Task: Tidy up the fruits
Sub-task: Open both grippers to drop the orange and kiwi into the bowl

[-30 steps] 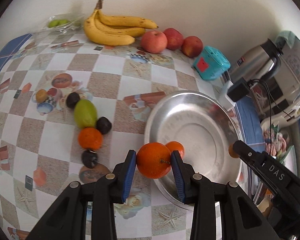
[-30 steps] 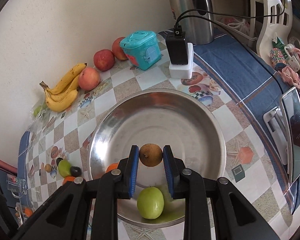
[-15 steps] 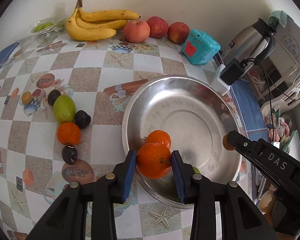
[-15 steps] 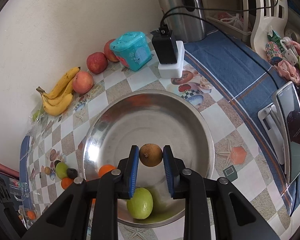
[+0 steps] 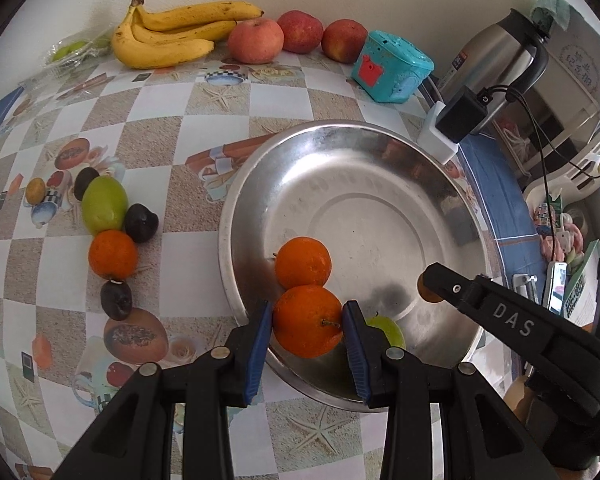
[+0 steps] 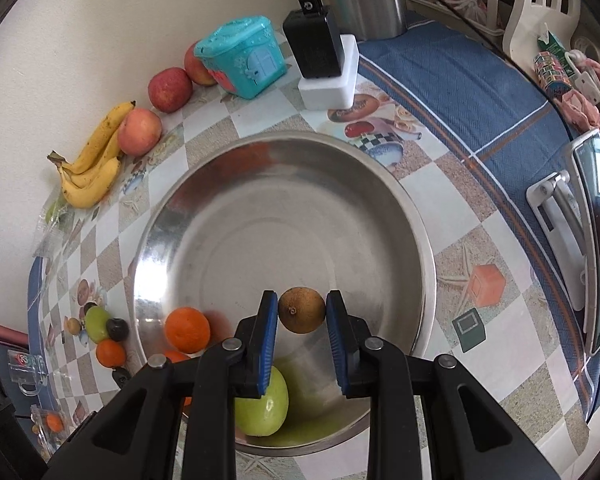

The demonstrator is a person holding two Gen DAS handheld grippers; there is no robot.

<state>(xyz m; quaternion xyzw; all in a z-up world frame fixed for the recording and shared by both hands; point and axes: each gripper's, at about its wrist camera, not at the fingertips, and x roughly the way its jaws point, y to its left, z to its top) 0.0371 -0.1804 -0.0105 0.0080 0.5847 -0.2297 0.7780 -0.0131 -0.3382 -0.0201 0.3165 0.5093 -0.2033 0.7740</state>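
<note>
L gripper (image 5: 305, 322) clamped on orange (image 5: 307, 320) at bowl (image 5: 236, 200) near rim, R gripper (image 6: 302, 316) gripping brown fruit (image 6: 301, 310) over bare centre.

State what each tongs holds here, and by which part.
Left tongs: an orange, pinched across its sides. Right tongs: a small brown round fruit, pinched across its middle. Both over the steel bowl.

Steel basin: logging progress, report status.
Left gripper shut on orange. Right gripper shut on brown fruit. Both over steel basin; orange, green fruit inside.
</note>
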